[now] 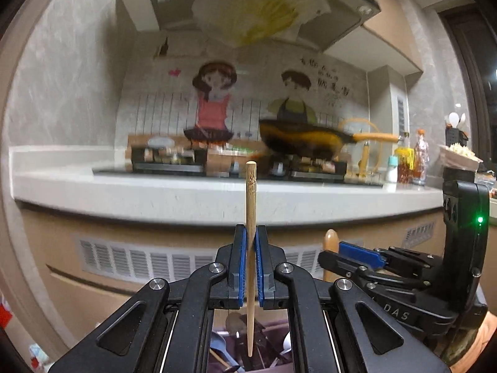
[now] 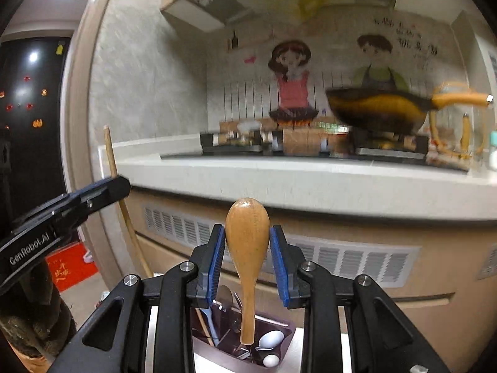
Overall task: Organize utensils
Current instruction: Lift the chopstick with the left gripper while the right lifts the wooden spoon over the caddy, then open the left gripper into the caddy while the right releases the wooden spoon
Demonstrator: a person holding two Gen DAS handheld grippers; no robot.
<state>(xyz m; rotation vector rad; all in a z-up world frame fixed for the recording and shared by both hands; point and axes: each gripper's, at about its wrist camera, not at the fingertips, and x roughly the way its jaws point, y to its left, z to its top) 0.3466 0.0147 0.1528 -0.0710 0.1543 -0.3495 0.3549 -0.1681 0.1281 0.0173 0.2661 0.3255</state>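
Observation:
My left gripper is shut on a bamboo chopstick held upright, its lower tip hanging over a purple utensil holder below. My right gripper is shut on a wooden spoon, bowl up, handle pointing down over the same purple holder. The holder contains a blue spoon, white spoons and metal utensils. The right gripper also shows at the right of the left wrist view. The left gripper with its chopstick shows at the left of the right wrist view.
A white kitchen counter runs across ahead with a gas stove and a yellow-black wok on it. Bottles and a dark utensil caddy stand at the right. Cabinet fronts with vents lie below.

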